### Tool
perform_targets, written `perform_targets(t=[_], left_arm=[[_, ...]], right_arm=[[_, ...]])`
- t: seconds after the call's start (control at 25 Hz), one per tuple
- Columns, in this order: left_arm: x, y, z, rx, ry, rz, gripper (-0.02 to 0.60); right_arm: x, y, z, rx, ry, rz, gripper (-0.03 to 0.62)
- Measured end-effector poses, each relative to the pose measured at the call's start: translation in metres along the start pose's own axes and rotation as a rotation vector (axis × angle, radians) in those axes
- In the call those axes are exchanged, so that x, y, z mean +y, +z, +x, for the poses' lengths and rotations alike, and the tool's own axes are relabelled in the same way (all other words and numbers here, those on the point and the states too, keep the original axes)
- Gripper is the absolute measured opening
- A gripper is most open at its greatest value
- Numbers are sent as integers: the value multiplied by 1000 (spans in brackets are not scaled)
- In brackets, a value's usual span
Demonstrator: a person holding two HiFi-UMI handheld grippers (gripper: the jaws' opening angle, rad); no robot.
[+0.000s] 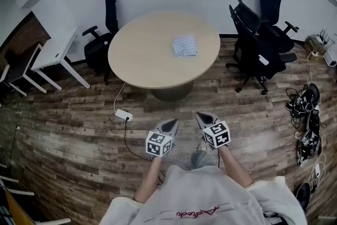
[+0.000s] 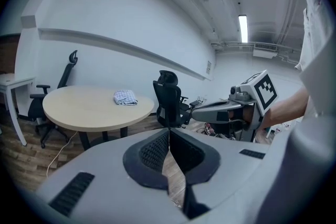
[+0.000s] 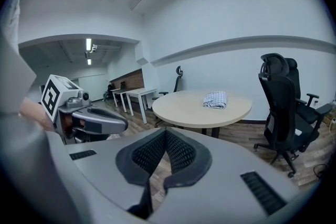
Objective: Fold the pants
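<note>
While the left gripper and right gripper are fully closed and empty, the pants, apparently folded, lie on the round table.

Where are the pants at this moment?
In the head view the checked pants lie on the round table, right of its middle, toward the black office chairs at right.

The head camera looks steeply down and forward; each gripper camera faces ahead from low, well back. All share the round table and its checked cloth.
</note>
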State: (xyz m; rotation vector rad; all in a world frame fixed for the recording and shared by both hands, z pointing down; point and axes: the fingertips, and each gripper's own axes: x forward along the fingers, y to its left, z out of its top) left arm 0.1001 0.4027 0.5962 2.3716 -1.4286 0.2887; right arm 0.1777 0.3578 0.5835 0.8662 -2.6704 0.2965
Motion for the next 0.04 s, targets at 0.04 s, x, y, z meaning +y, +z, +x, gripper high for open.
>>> perform_targets(t=[0.04], left_arm=[[-2,2,1,-3,-1,4,35]], right_arm=[[1,0,0,2,5,-11,29]])
